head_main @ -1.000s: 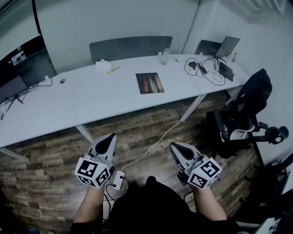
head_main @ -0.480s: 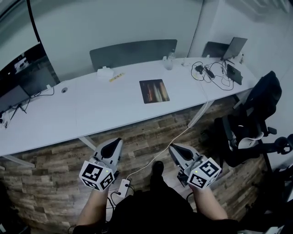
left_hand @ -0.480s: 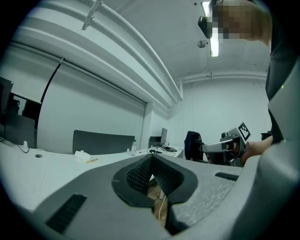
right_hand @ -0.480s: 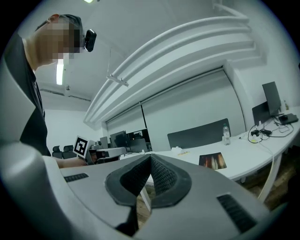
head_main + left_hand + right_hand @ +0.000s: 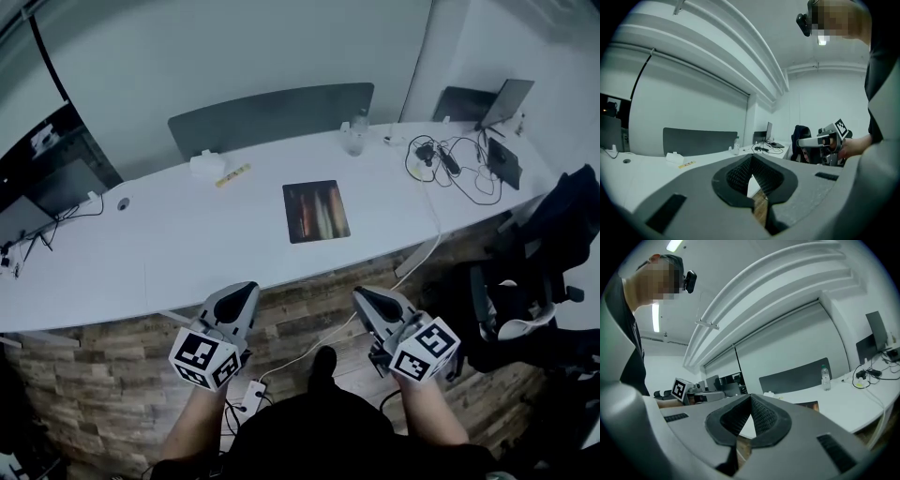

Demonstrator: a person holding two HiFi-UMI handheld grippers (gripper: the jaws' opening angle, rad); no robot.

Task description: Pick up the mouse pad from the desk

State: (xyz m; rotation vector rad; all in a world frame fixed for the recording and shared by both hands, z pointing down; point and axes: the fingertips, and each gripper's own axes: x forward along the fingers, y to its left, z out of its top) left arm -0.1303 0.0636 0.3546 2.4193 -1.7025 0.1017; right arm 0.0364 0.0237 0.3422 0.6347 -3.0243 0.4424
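Note:
A dark rectangular mouse pad [image 5: 316, 211] with reddish streaks lies flat on the long white desk [image 5: 169, 248], near its front edge at the middle. Its corner shows in the right gripper view as the mouse pad [image 5: 809, 405]. My left gripper [image 5: 247, 292] is held below the desk's front edge, left of the pad, jaws shut and empty. My right gripper [image 5: 361, 298] hangs just right of it, below the pad, also shut with nothing in it. Both point toward the desk and are clear of it. In the left gripper view the right gripper [image 5: 802, 142] shows at the right.
A water bottle [image 5: 355, 131], a white box [image 5: 207, 165] and a yellow strip sit at the desk's back. Tangled cables and a laptop [image 5: 506, 103] fill the right end. A grey divider panel [image 5: 272, 114] backs the desk. A black office chair [image 5: 553, 253] stands right; monitors [image 5: 37, 187] at left.
Both grippers and the head have moved toward the desk; the desk and mouse pad now sit lower and closer in the head view. The jaws stayed shut.

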